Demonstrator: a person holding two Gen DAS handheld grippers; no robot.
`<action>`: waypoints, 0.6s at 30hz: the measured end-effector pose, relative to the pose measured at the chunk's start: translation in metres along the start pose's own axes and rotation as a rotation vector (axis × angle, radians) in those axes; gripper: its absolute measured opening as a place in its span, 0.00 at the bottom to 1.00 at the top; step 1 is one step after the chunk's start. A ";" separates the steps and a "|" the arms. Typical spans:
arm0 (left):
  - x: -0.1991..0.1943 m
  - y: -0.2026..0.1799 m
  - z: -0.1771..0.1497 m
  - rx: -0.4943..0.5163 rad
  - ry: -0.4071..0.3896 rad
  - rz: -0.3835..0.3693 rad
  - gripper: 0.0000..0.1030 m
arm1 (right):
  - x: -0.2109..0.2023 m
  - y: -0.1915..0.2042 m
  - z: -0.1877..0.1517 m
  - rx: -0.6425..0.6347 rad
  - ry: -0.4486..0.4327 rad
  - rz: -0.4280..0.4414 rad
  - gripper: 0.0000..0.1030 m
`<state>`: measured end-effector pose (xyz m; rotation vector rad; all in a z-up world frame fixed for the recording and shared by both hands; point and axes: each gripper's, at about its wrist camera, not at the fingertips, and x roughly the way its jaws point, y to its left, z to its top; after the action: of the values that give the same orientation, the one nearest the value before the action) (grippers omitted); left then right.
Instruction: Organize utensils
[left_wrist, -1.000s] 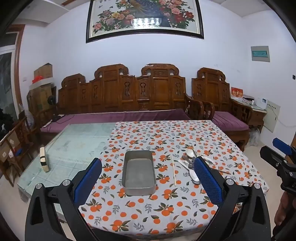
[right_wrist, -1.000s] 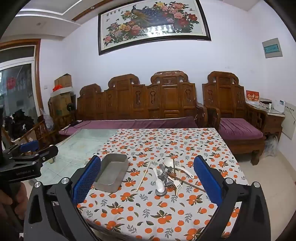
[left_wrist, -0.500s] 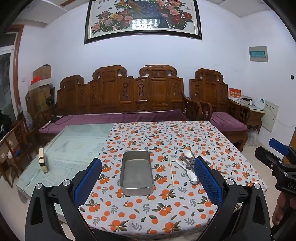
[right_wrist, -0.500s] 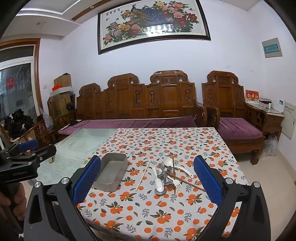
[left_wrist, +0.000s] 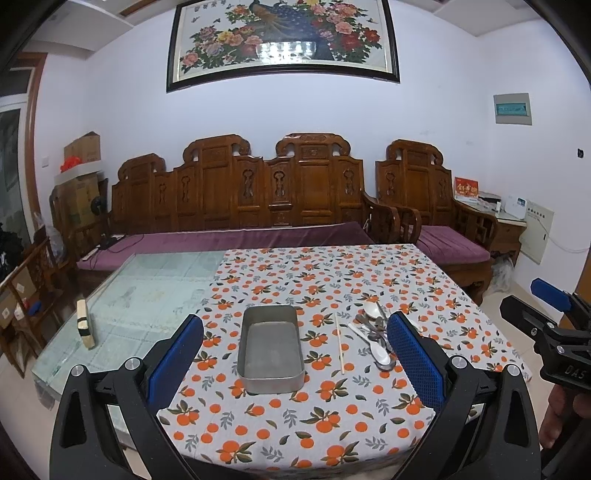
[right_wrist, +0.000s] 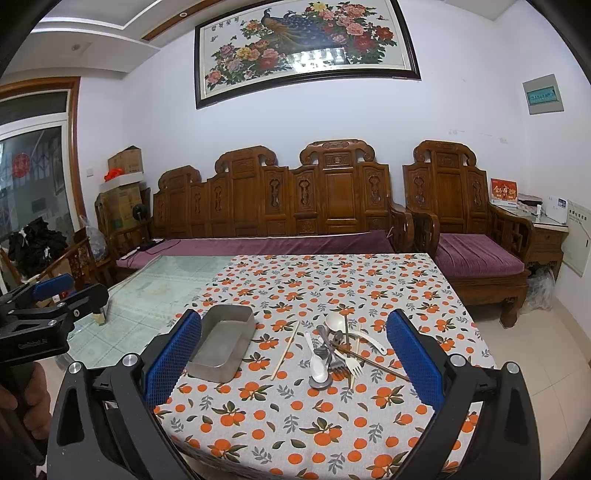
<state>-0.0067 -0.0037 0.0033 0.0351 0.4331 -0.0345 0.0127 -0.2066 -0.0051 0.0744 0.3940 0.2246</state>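
Observation:
An empty metal tray (left_wrist: 271, 349) sits on the orange-patterned tablecloth (left_wrist: 332, 417); it also shows in the right wrist view (right_wrist: 221, 343). To its right lies a single chopstick (left_wrist: 339, 342) (right_wrist: 285, 350), then a pile of utensils (left_wrist: 373, 338) (right_wrist: 338, 350) with spoons, forks and chopsticks. My left gripper (left_wrist: 293, 363) is open and empty, held back from the table's near edge in line with the tray. My right gripper (right_wrist: 293, 363) is open and empty, held back in line with the pile.
The left part of the table is bare glass (left_wrist: 147, 295) with a small block (left_wrist: 84, 328) near its left edge. A carved wooden sofa (left_wrist: 251, 206) and armchair (left_wrist: 436, 218) stand behind the table. Tiled floor (right_wrist: 535, 350) lies to the right.
Both grippers have drawn back and up from the table a little, so the tray and utensils look smaller and farther. Both jaws stay open.

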 end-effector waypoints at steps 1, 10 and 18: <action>0.000 0.000 0.000 0.001 -0.001 0.000 0.94 | 0.000 0.000 0.000 0.000 0.000 0.000 0.98; -0.003 -0.002 0.003 0.004 -0.007 0.000 0.94 | -0.001 0.000 0.000 0.000 -0.001 0.000 0.98; -0.004 -0.003 0.002 0.005 -0.006 -0.001 0.94 | -0.001 0.000 0.001 0.001 0.000 0.001 0.98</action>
<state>-0.0095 -0.0064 0.0064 0.0395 0.4273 -0.0362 0.0122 -0.2070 -0.0038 0.0756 0.3939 0.2253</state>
